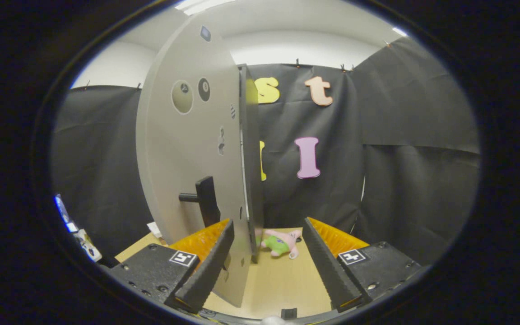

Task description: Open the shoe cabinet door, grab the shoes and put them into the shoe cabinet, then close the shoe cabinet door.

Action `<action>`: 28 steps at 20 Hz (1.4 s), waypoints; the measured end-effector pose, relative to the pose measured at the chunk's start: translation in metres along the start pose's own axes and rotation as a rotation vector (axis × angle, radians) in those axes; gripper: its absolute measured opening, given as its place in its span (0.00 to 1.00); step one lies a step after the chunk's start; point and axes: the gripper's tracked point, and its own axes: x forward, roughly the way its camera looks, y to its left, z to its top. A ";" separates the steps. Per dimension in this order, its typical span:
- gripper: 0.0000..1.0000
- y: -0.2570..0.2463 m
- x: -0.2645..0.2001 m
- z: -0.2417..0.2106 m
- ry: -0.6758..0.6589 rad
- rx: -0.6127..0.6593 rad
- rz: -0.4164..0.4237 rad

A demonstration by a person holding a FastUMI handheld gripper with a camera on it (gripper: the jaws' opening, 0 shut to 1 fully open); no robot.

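Cabinet door (pixel 188 149) first, and it is looming up on the left side of the view, a pale grey panel seen nearly edge-on, swung out toward the camera. A dark lever handle (pixel 206 201) is sticking out of its face low down, just above the left finger (pixel 208 262). That finger is sitting in front of the door's face, while the door's lower edge is dropping down into the gap between the two fingers, closer to the left one. Whether the finger is actually touching the panel, I cannot tell.

Moving right, the gripper (pixel 266 266) is standing wide apart, nothing clamped, wooden counter (pixel 278 284) showing between the fingers. Beyond the door's edge, a small pink and green plush toy (pixel 281 243) is lying on the counter, ahead of the fingers. The right finger (pixel 325 266) is hanging free over bare wood, well clear of everything.

By my reading, this is a door step: the panel is standing open and the gripper is working beside it. Opening or closing? These pictures alone are not settling that, and I cannot make out any shoes or the cabinet's inside from here.

If the door is being pushed shut, the next move is calling for a steady press on the panel's face. If shoes are next, the gripper is needing to back away from the door and go looking for them.
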 end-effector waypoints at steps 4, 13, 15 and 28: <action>0.98 0.024 0.005 -0.004 0.014 0.020 0.041; 0.96 0.154 0.031 -0.006 0.008 0.012 0.174; 0.96 0.181 0.050 -0.009 0.004 0.019 0.198; 0.99 0.225 0.089 -0.019 0.026 0.026 0.165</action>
